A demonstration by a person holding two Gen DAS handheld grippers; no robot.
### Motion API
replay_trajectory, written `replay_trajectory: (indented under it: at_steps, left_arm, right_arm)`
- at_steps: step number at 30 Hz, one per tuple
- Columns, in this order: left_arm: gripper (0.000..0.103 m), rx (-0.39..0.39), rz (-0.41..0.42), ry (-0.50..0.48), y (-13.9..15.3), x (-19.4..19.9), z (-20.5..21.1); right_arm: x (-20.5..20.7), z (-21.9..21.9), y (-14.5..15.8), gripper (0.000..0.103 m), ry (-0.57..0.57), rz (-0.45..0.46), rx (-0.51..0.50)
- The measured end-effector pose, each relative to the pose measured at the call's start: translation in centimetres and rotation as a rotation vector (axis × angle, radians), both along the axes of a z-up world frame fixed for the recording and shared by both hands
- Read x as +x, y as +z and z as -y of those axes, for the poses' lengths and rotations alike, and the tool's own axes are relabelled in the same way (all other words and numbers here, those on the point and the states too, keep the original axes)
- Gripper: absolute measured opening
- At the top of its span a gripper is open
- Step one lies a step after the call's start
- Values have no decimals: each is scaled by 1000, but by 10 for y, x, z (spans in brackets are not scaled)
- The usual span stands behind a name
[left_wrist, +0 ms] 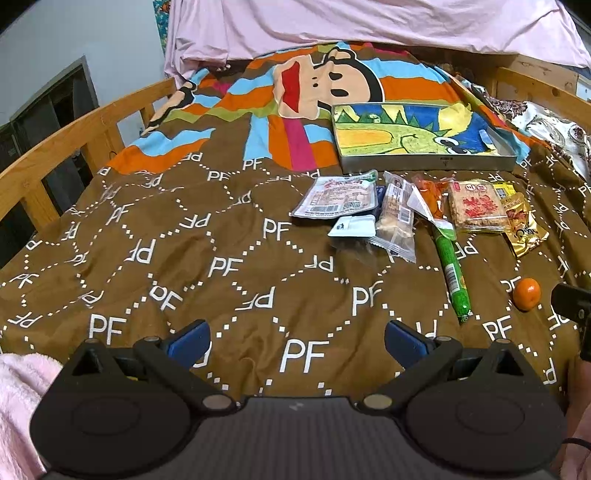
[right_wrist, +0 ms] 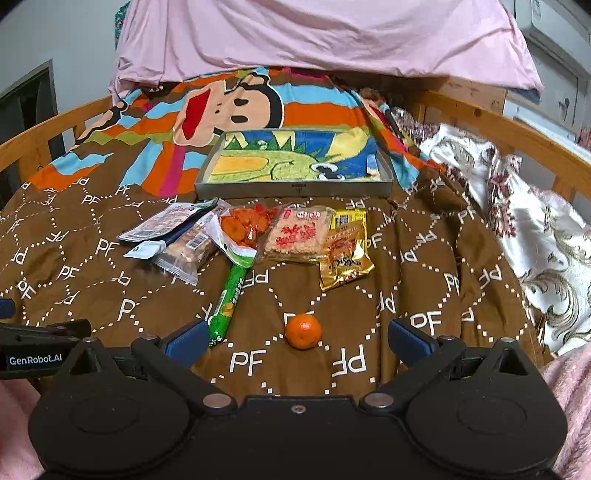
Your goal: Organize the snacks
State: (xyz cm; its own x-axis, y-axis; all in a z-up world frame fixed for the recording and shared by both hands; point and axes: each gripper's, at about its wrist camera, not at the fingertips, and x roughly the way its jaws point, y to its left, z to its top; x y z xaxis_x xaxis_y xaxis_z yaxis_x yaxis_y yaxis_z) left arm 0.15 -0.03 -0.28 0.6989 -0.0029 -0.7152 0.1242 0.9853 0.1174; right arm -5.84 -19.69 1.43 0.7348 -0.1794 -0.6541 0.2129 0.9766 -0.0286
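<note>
Both grippers hover over the bed w/ jaws spread wide, holding nothing: left gripper [left_wrist: 297,341], right gripper [right_wrist: 297,341]. Snack packets [right_wrist: 291,236] lie in a row on the brown quilt [right_wrist: 110,295], just in front of the tray [right_wrist: 295,188]. Mandarin [right_wrist: 303,331] sits apart, betw right gripper's fingers [right_wrist: 186,338], beside the green sausage stick [right_wrist: 229,302]

A wooden-railed bed [left_wrist: 85,129] under a brown patterned quilt [left_wrist: 221,266], pink sheet [right_wrist: 314,33] draped behind, grey wall [left_wrist: 74,33].

A brown quilt [right_wrist: 122,306] with a cartoon face covers the bed; a pink sheet [right_wrist: 314,37] hangs at its far edge.
</note>
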Motion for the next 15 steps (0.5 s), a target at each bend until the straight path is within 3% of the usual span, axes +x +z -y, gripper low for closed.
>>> replay_trajectory:
  at_steps: [8,15]
  left_arm:
    - [102,-167,-105,-123,3,31,-7]
    - [102,-298,-118,-292,6,70,9]
  right_arm:
    - [30,32,-13,102,-35,-138,192]
    - [47,51,-33,102,-124,-185,322]
